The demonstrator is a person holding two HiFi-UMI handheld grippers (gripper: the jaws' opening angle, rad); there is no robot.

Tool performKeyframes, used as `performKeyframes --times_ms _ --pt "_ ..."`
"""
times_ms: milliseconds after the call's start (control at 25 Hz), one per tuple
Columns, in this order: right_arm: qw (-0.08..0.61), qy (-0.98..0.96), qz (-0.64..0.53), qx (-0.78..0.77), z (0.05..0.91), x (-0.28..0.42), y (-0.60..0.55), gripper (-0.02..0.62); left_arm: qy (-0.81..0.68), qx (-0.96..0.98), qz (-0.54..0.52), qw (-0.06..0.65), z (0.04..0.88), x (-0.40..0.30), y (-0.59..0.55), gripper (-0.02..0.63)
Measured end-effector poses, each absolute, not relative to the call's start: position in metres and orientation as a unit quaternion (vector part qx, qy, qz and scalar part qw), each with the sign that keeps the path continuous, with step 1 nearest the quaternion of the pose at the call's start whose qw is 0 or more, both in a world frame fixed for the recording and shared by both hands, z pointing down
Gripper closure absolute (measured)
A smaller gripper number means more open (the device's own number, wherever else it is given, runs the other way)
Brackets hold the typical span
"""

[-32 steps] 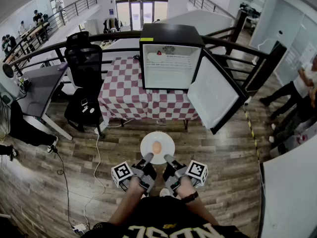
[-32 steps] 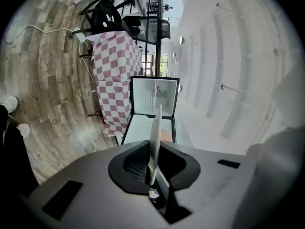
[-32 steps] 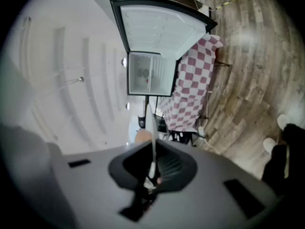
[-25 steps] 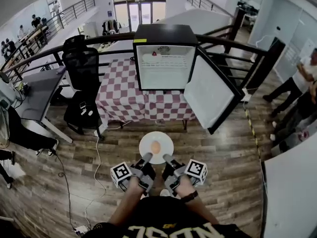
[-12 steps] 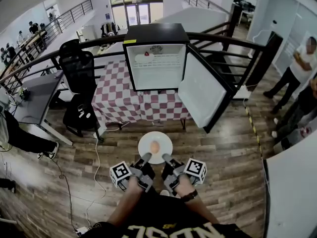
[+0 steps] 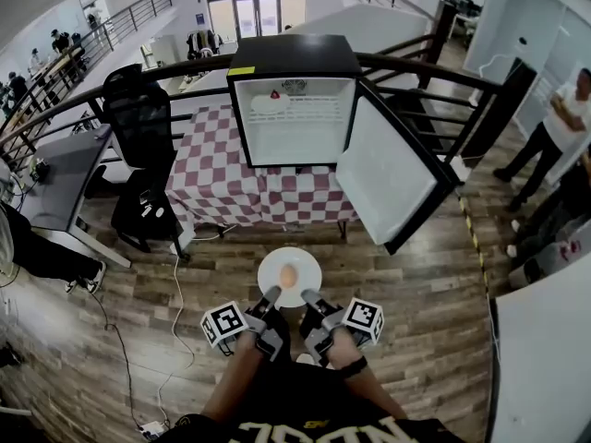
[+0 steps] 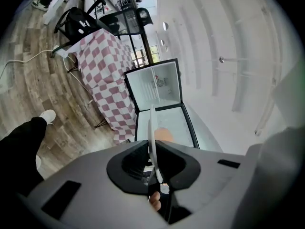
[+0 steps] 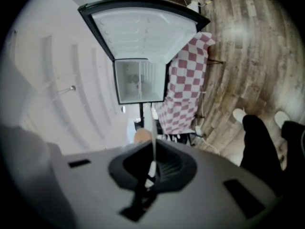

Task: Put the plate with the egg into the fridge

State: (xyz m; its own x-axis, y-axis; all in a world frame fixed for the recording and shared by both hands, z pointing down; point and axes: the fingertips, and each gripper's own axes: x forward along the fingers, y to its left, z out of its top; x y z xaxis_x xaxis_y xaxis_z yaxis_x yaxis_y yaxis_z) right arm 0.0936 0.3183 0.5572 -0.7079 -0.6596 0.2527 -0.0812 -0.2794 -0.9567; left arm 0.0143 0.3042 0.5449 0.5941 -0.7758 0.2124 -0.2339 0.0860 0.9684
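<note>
A white plate (image 6: 275,265) with a brown egg (image 6: 288,275) on it is carried level in front of me, above the wood floor. My left gripper (image 6: 271,296) is shut on the plate's near left rim and my right gripper (image 6: 306,296) is shut on its near right rim. In the left gripper view the plate (image 7: 151,132) shows edge-on between the jaws with the egg (image 7: 163,134) beside it; in the right gripper view the plate (image 8: 153,140) and egg (image 8: 141,136) show likewise. The black mini fridge (image 6: 291,55) stands ahead on a checkered table, its door (image 6: 386,181) swung open to the right, its white inside showing.
The red-and-white checkered tablecloth (image 6: 217,178) hangs below the fridge. A black office chair (image 6: 138,118) and a grey desk (image 6: 55,178) stand at the left. A black railing (image 6: 434,72) runs behind the fridge. People stand at the right edge (image 6: 563,109). A white cable (image 6: 180,284) lies on the floor.
The fridge and table have grown a little larger and shifted in the head view as I come closer. Both grippers keep their hold on the plate, which sits slightly lower.
</note>
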Motion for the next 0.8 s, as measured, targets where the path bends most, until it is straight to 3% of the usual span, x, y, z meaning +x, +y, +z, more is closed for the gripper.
performKeyframes --times_ms 800 --pt "0.215 0.572 -0.702 -0.366 0.545 0.023 0.082 0.568 -0.364 0.616 -0.227 0.66 0.535 -0.067 0.07 0.566"
